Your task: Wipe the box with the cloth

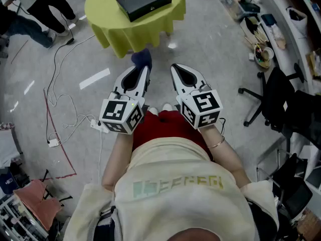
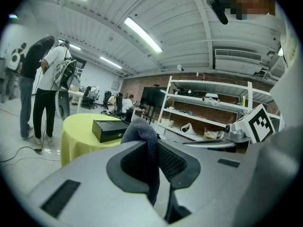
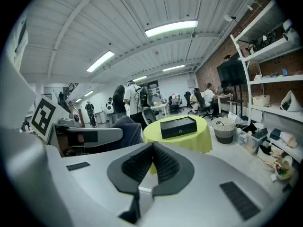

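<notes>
A flat black box [image 1: 144, 0] lies on a round table with a yellow-green cloth cover [image 1: 103, 13], ahead of me; it also shows as the black box [image 2: 109, 128] in the left gripper view and the black box [image 3: 178, 126] in the right gripper view. My left gripper [image 1: 142, 72] is shut on a dark blue cloth [image 1: 142, 59], whose bunched end sticks out past the tips, seen as the cloth [image 2: 144, 141] between the pads. My right gripper [image 1: 179, 74] is shut with nothing in it. Both are held short of the table, over the floor.
White and red cables [image 1: 60, 104] and a power strip lie on the floor at the left. Office chairs [image 1: 273, 97] and cluttered shelving [image 1: 266, 39] line the right side. People [image 2: 40, 86] stand beyond the table. Shelving [image 2: 213, 108] stands behind it.
</notes>
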